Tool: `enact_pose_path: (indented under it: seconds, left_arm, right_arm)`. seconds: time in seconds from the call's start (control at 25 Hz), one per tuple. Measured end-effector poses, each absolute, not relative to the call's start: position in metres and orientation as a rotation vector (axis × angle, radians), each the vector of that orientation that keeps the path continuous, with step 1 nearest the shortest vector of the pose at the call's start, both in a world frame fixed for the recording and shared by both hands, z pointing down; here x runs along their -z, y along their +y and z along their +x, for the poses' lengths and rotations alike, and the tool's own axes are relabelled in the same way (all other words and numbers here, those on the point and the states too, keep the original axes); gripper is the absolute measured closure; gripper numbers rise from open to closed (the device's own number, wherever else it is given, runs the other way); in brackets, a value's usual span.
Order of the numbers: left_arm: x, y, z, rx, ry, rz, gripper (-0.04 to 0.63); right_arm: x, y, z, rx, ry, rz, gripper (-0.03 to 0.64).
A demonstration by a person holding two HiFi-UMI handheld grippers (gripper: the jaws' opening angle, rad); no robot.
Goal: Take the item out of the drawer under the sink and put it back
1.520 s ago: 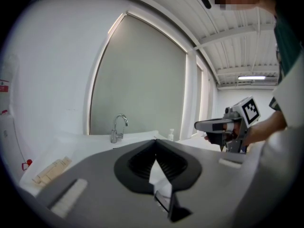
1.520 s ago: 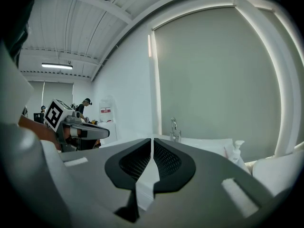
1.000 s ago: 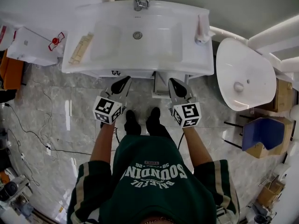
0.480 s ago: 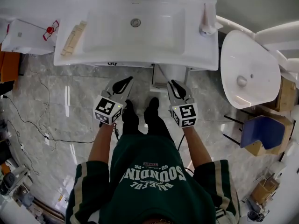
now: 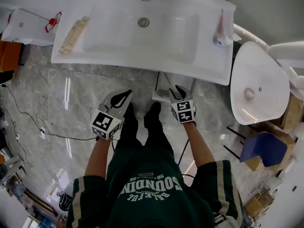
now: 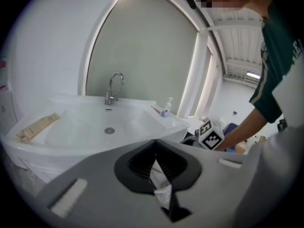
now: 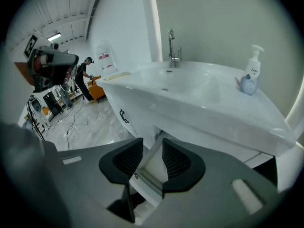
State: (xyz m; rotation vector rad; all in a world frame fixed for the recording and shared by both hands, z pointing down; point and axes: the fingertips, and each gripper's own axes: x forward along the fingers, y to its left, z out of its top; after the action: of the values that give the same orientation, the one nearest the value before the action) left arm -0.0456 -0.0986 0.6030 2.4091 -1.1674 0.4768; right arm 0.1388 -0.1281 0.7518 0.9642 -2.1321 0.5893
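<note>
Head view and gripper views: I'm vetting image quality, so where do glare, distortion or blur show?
Head view: light streaks glare on the floor, straight lines bow outward. Left gripper view: dark round vignette, mosaic patch at top. Right gripper view: same vignette, sink sharp and evenly lit.
</note>
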Motion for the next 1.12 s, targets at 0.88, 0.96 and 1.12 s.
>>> enact_pose_path:
  seconds: [0.88,0.96,1.12]
  left_arm:
    - [-0.671,-0.061,-0.076,-0.519,-1.264,2.195,0.545]
    - [-0.674,-0.056,-0.082,-0.526,-1.272,2.177,0.545]
    - [-0.681,-0.051,-0.088,-0.539,-1.275,2.152,0.545]
  right_arm:
    - [-0.979,-0.159,0.142,-0.550,-1.779,0.663,0.512]
    - [-0.987,-0.159,0.141,-0.558,-1.760,0.666,0.512]
    - [-1.003,-0.157,0.146,-0.573,-1.695,0.676,0.512]
